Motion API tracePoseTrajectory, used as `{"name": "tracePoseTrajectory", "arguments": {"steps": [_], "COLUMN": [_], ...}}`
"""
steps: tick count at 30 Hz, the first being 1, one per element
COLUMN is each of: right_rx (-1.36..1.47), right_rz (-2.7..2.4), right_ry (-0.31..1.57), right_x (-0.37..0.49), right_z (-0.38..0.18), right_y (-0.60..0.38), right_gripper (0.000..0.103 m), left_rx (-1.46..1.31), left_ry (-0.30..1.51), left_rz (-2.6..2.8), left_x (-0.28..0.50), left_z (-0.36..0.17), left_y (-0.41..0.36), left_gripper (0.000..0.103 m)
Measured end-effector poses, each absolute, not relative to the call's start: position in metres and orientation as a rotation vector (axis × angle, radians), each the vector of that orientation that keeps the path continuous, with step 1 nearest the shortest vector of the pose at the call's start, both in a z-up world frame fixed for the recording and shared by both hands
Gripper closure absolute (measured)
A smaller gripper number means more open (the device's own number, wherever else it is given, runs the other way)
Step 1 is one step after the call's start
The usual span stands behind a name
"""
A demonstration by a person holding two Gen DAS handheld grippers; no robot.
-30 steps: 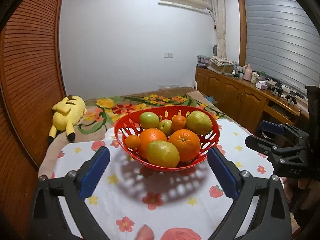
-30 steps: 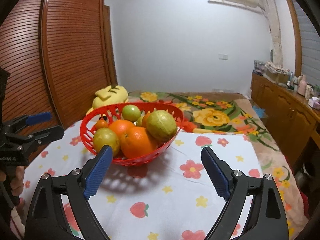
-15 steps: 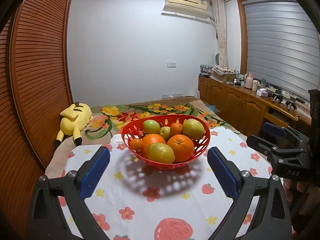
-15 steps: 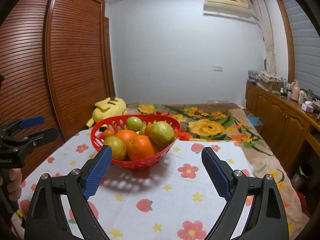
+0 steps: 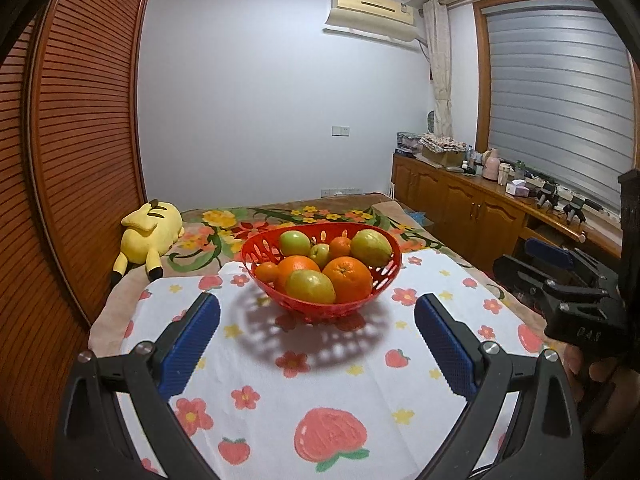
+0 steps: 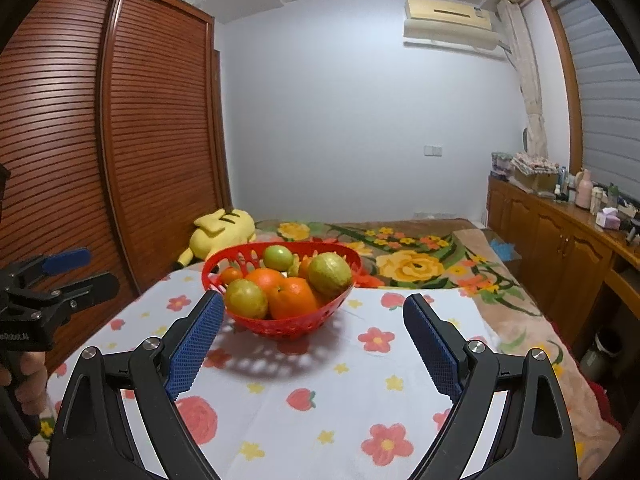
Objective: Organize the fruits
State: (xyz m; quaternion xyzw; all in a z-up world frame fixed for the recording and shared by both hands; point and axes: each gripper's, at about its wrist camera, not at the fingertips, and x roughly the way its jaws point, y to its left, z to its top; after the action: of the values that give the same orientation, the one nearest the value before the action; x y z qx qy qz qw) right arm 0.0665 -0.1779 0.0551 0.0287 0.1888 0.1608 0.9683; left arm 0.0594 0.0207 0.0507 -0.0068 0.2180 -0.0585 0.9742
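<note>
Left wrist view: red basket [image 5: 256, 250] stands on the flowered tablecloth [image 5: 344, 384], ahead of the left gripper [image 5: 317, 344], whose blue pads are spread wide with nothing between them. All fruit visible lies heaped in the basket: two large oranges [image 5: 347, 278], small mandarins [image 5: 267, 272], green apples [image 5: 294, 242], a yellow-green fruit [image 5: 311, 286] at the near rim, and a pear-shaped green fruit [image 5: 375, 247] at the far right. No fruit is seen loose on the cloth, so the sorting appears either finished or not begun; which one cannot be told from this moment. If a pick is next, judgement is that the front yellow-green fruit is the easiest first target: it sits on top, nearest the rim, with room either side. Approach should come from above and in front, pads straddling the fruit clear of the basket rim; closing gently, since round waxy skin may slip and the neighbours could roll. The light basket may slide or tip if nudged. Right wrist view: right gripper [image 6: 311, 340] likewise has its fingers well apart and empty, basket ahead and to the left of centre. This view shows the wardrobe's [image 6: 120, 140] full front; the left wrist view alone shows the window blind [image 5: 556, 100] in full. A yellow plush toy [image 5: 150, 230] lies beyond the cloth.
</note>
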Motion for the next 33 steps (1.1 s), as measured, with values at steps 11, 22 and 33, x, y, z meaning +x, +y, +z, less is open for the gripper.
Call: {"name": "tracePoseTrajectory", "arguments": {"steps": [11,22,33], "right_rx": [0.069,0.069,0.07], "right_rz": [0.32,0.316,0.319], "right_ry": [0.37,0.378,0.385], "right_x": [0.051,0.048,0.047], "right_z": [0.055,0.051,0.05], "right_y": [-0.18,-0.18,-0.179], "right_gripper": [0.01,0.01,0.01], "left_rx": [-0.014,-0.022,-0.028], "left_ry": [0.449,0.449,0.445], "left_rz": [-0.101,-0.091,-0.081], "left_x": [0.043,0.039,0.04], "left_z": [0.042,0.042,0.043], "left_y": [0.021,0.025,0.027], "left_gripper": [0.004,0.004,0.004]}}
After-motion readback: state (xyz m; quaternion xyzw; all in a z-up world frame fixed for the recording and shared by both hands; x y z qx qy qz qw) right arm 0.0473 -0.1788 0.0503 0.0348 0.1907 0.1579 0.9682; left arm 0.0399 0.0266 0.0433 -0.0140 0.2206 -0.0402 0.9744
